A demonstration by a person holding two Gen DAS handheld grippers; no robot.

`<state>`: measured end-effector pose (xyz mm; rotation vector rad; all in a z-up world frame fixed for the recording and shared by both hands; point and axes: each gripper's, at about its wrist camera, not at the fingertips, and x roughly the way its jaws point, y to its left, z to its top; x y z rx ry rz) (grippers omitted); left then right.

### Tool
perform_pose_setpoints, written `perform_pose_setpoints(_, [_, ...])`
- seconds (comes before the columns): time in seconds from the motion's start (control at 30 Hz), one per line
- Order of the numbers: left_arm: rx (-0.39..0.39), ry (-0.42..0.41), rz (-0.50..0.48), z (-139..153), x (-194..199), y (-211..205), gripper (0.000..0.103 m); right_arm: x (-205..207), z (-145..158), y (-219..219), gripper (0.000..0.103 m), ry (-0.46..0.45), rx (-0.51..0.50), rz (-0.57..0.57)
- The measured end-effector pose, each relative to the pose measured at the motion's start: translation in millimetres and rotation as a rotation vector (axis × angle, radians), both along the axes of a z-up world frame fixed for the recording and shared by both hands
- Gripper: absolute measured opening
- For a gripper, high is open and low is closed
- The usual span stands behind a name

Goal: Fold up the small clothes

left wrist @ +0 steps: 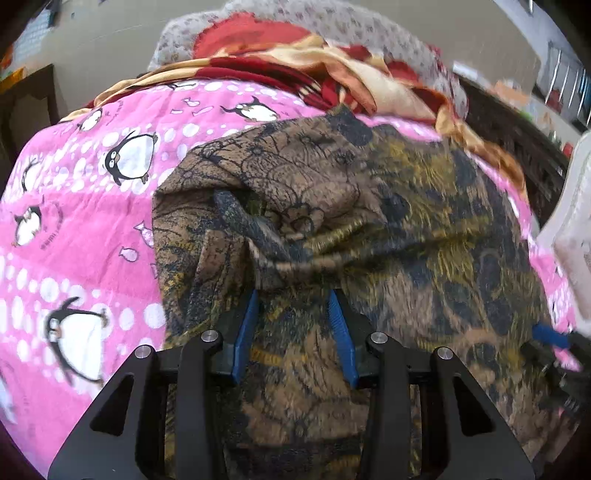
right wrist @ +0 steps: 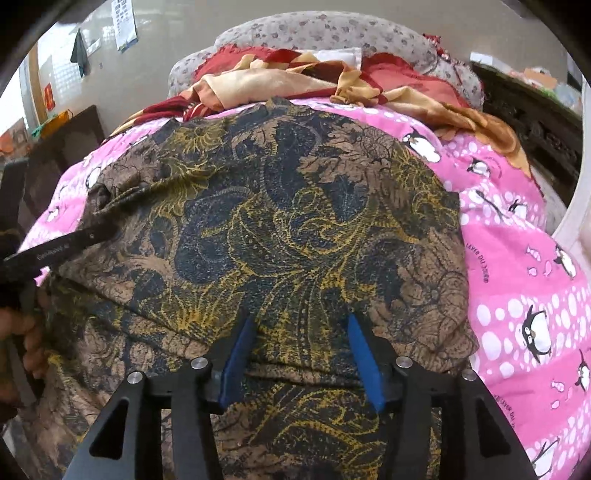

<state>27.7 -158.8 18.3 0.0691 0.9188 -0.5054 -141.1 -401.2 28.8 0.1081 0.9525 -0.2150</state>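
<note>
Pink penguin bedding (left wrist: 74, 229) covers the bed under me, with a red and gold cloth (left wrist: 280, 66) heaped at the far end against a grey flowered cushion (right wrist: 332, 33), and a pale wall behind.

From my left: my left claw (left wrist: 293, 295) sits low over the near edge of the brown garment (left wrist: 369, 206). Its blue fingers (left wrist: 245, 332) stand apart, and a bunched fold of the cloth lies across their tips, hiding them. I cannot tell whether any cloth is pinched; the fingers look spread, not pressed together. That fold rises straight ahead of this claw, touching it, with a dark hem curling up just to the left.

Further right, my right claw (right wrist: 301, 321) is also spread, fingers wide apart, and rests on or just above the smooth middle of the same garment, gripping nothing that I can see. In that view the left tool's black finger (right wrist: 59, 247) reaches in from the left edge onto the garment's left border.

The cloth spreads away from me toward the heap, its long axis running roughly near to far. I judge the bunched left edge is what needs carrying over next, and my left claw is plainly the nearer one.

Count: one brown garment, one pink bedding, one red and gold cloth, one cushion, two claws.
</note>
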Motion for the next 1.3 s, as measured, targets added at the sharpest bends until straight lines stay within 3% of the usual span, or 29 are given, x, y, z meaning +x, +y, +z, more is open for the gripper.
perform_pose_setpoints(0.03, [0.040, 0.000, -0.023, 10, -7, 1, 0.039, -8, 7, 1, 0.051, 0.019, -0.023, -0.034])
perform_pose_setpoints(0.1, [0.020, -0.022, -0.075, 29, -23, 13, 0.039, -31, 26, 3, 0.052, -0.002, -0.039, -0.067])
perform_pose_setpoints(0.17, [-0.019, -0.034, -0.121, 48, -46, 40, 0.040, -60, 42, 9, 0.062, -0.027, 0.012, -0.005])
perform_pose_setpoints(0.23, [-0.024, -0.009, -0.132, 55, -67, 71, 0.048, -91, 49, 21, 0.068, -0.024, 0.009, 0.059])
perform_pose_setpoints(0.33, [-0.031, 0.045, -0.170, 50, -108, 112, 0.051, -129, 38, 42, 0.070, -0.011, -0.022, 0.133])
perform_pose_setpoints(0.4, [0.003, 0.072, -0.182, 40, -134, 128, 0.051, -143, 9, 49, 0.072, 0.053, -0.024, 0.135])
perform_pose_setpoints(0.47, [0.024, 0.100, -0.155, 32, -159, 148, 0.051, -146, -18, 42, 0.075, 0.120, 0.043, 0.097])
perform_pose_setpoints(0.53, [0.001, 0.155, -0.144, 23, -180, 169, 0.051, -155, -16, 31, 0.076, 0.041, 0.121, 0.014])
perform_pose_setpoints(0.63, [-0.037, 0.240, -0.137, 8, -207, 193, 0.051, -164, -11, 30, 0.076, 0.001, 0.094, -0.016])
perform_pose_setpoints(0.73, [-0.022, 0.213, -0.172, 7, -234, 197, 0.051, -165, -24, 29, 0.078, 0.019, 0.117, -0.029])
perform_pose_setpoints(0.9, [-0.014, 0.270, -0.193, 8, -249, 202, 0.051, -163, -30, 31, 0.089, -0.008, 0.120, -0.053])
perform_pose_setpoints(0.97, [-0.031, 0.329, -0.185, 2, -250, 209, 0.051, -160, -31, 35, 0.091, -0.004, 0.108, -0.054])
perform_pose_setpoints(1.1, [-0.151, 0.415, -0.183, -5, -243, 224, 0.051, -163, -31, 36, 0.093, -0.009, 0.095, -0.057])
perform_pose_setpoints(1.2, [-0.306, 0.569, -0.222, -16, -230, 221, 0.051, -166, -30, 35, 0.093, -0.008, 0.095, -0.057])
perform_pose_setpoints(1.3, [-0.310, 0.593, -0.277, -16, -227, 212, 0.051, -170, -26, 36, 0.093, -0.006, 0.088, -0.044])
